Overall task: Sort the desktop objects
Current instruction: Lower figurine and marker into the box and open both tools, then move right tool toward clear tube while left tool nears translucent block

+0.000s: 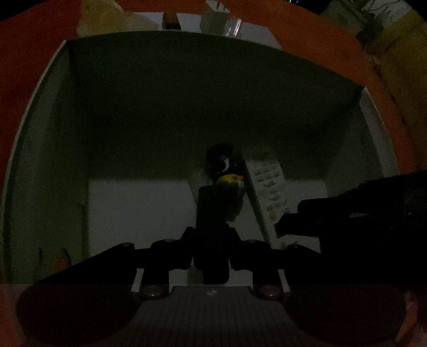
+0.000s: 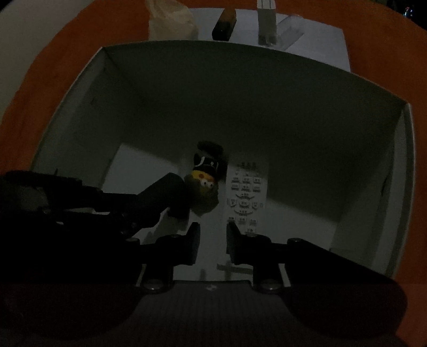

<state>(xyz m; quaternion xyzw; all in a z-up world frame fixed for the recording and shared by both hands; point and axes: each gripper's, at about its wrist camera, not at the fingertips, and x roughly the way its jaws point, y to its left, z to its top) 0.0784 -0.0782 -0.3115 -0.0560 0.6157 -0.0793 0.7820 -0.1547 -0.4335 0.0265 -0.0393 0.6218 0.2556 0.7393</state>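
Note:
Both grippers reach down into a deep white box point(image 1: 80, 138) point(image 2: 88, 88). On its floor lie a white remote control point(image 1: 269, 186) point(image 2: 245, 192) and a small toy figure with a yellow face and black cap point(image 1: 229, 176) point(image 2: 206, 178). My left gripper point(image 1: 212, 248) is shut on a black rectangular object point(image 1: 213, 213) that stands on end against the toy; it also shows in the right wrist view point(image 2: 170, 194). My right gripper point(image 2: 213, 240) is open and empty, low over the box floor just before the remote.
The box stands on an orange surface point(image 2: 66, 34). Behind it lie a white sheet point(image 2: 320, 34), a beige bag point(image 2: 170, 18), a brown block point(image 2: 224, 22) and a white upright item point(image 2: 267, 21). The right gripper's body point(image 1: 347, 213) intrudes from the right.

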